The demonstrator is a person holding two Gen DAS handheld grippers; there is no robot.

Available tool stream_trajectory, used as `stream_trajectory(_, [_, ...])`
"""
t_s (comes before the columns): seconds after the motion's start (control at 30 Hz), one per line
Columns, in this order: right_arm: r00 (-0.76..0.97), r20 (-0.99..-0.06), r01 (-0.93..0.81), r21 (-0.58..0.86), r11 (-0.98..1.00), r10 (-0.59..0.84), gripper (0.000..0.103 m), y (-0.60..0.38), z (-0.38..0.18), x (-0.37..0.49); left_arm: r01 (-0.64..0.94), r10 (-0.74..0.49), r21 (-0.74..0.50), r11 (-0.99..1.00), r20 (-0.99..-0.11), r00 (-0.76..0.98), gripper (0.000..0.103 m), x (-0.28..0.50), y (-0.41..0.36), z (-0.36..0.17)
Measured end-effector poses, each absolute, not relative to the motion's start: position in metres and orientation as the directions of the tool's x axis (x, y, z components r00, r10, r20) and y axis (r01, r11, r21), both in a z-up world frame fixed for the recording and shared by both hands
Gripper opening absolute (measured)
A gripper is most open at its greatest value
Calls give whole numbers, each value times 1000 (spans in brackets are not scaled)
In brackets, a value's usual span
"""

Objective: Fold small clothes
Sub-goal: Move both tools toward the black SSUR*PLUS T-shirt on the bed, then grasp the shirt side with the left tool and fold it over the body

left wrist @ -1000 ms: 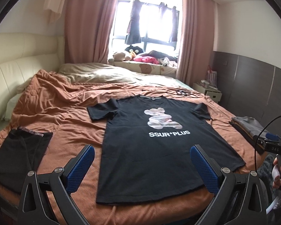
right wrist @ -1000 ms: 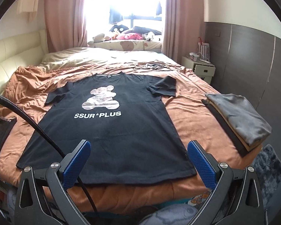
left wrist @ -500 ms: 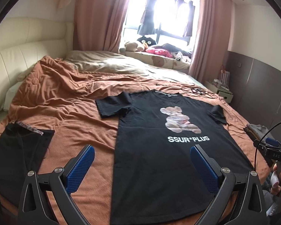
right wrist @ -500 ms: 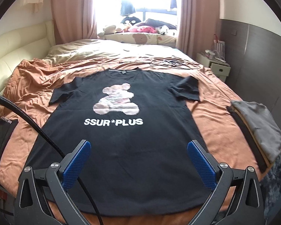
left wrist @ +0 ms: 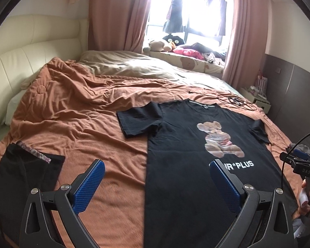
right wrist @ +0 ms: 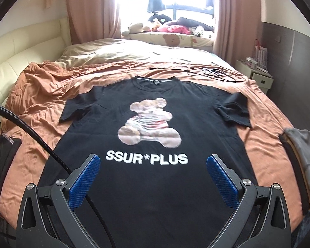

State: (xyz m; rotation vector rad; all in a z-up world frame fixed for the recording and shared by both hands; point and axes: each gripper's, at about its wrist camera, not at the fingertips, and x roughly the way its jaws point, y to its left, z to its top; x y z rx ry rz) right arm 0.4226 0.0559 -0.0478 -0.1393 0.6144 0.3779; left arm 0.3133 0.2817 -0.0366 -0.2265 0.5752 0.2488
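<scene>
The black T-shirt (right wrist: 155, 144) lies flat and unfolded across the middle of the frame on the bed (right wrist: 41, 103). Both the left gripper (left wrist: 156, 184) and right gripper (right wrist: 153, 179) hang above it, jaws wide open, empty. At right, a folded pile (right wrist: 299, 155) suggests earlier pieces done; this shirt's folding hasn't begun.

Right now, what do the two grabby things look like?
Each hand-held gripper, left and right, has two black metal arms shaped like a V with triangle cut-outs and silver bolts. The fingertips wear bumpy blue pads. A black ribbed cable curves beside the right one.
</scene>
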Motion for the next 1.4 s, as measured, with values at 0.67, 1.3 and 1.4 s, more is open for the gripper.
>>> stream_trajectory(0.67, [696, -571, -543, -19, 840, 436, 103, 154, -61, 535, -343, 135, -220, 913, -631, 764, 87, 418, 375, -59])
stream_trajectory(1.3, [543, -666, -605, 111, 788, 511, 67, 227, -107, 658, -341, 41, -277, 898, -720, 692, 60, 546, 450, -127])
stream_trajectory(1.4, [524, -682, -606, 122, 786, 510, 58, 238, -114, 674, -352, 41, -268, 897, -742, 669, 57, 562, 459, -143])
